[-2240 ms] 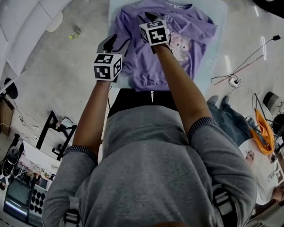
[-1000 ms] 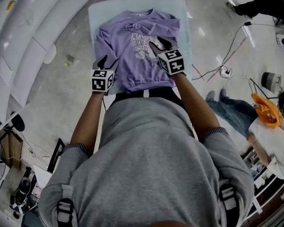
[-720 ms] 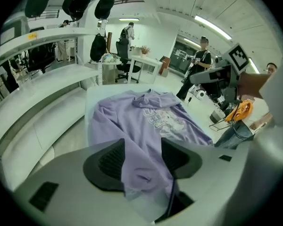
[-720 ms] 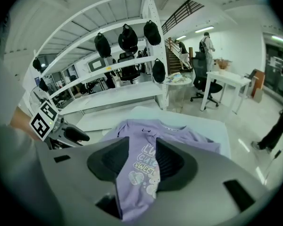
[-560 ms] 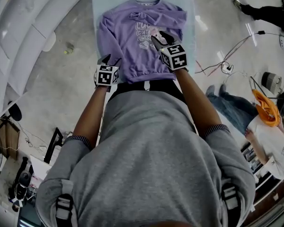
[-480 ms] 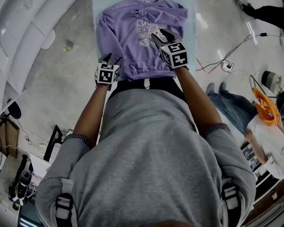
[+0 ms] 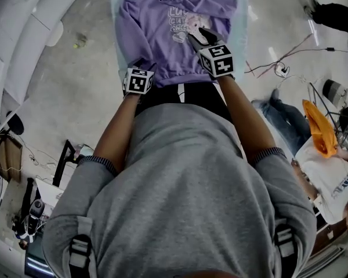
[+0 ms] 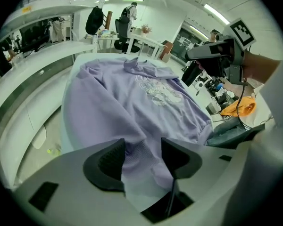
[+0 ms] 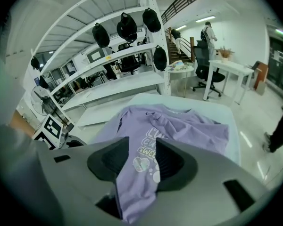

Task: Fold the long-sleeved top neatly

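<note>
Head view, lilac long-sleeved top (image 7: 162, 36) flat on pale blue worktop (image 9: 228, 121), left claw (image 8: 142, 147) open over its ribbed edge (image 8: 142, 158), right claw (image 9: 142, 145) open above chest print (image 7: 182, 25).

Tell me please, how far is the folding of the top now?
Done: the top lies spread face up on the table. In hand: the left gripper, fingers open, is at the top's lower left corner, with the ribbed edge between its fingers but not pinched. The right gripper, also open, hangs over the print. Left: every body fold. How the sleeves lie I cannot tell.
</note>
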Demonstrator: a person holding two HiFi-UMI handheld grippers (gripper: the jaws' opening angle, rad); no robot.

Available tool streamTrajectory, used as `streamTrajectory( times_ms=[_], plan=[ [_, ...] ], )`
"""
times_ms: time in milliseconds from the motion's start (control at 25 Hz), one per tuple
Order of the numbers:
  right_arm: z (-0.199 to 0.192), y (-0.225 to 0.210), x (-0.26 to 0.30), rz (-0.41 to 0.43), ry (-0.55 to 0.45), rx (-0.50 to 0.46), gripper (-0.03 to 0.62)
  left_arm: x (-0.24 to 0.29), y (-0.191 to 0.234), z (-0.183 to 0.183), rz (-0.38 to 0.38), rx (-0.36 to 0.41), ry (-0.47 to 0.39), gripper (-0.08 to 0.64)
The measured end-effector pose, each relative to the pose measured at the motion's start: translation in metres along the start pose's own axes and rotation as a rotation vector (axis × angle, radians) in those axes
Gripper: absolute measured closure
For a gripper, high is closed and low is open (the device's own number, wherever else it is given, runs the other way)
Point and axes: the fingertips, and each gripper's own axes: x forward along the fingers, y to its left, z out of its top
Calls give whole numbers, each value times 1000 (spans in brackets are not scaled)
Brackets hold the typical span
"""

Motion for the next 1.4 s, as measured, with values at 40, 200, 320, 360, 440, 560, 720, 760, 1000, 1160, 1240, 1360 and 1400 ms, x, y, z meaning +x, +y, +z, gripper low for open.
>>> streamTrajectory(
  times_ms=[40,200,320,360,440,560,720,760,1000,1160,1240,1360,1400],
  plan=[
    [-4,0,1,2,6,2,402,4,0,-3,2,-5,6,291],
    [-18,-1,4,8,29,9,402,15,4,-10,29,-16,26,327],
    [-25,-4,4,9,43,7,402,14,14,-6,84,-16,-2,477],
    [-26,-5,3,10,45,5,402,10,17,-2,96,-16,-17,504],
    [-26,-6,3,14,45,-1,402,-2,20,5,104,-29,-43,515],
    [-20,-6,0,16,38,-9,402,-26,25,21,100,-74,-96,517],
    [-6,-7,-3,16,21,-26,402,-64,36,56,100,-133,-195,518],
    [-2,-7,-4,17,16,-32,402,-74,38,65,101,-142,-221,517],
    [24,-8,-8,14,-20,-57,402,-132,55,127,128,-141,-380,517],
    [41,-5,-9,5,-35,-68,402,-166,73,161,149,-118,-462,517],
    [46,-6,-10,-3,-38,-69,402,-176,80,177,146,-117,-494,517],
    [52,-7,-14,-12,-45,-65,402,-189,82,198,133,-115,-536,517],
    [53,-8,-15,-15,-48,-64,402,-193,80,206,127,-113,-549,517]
  ],
)
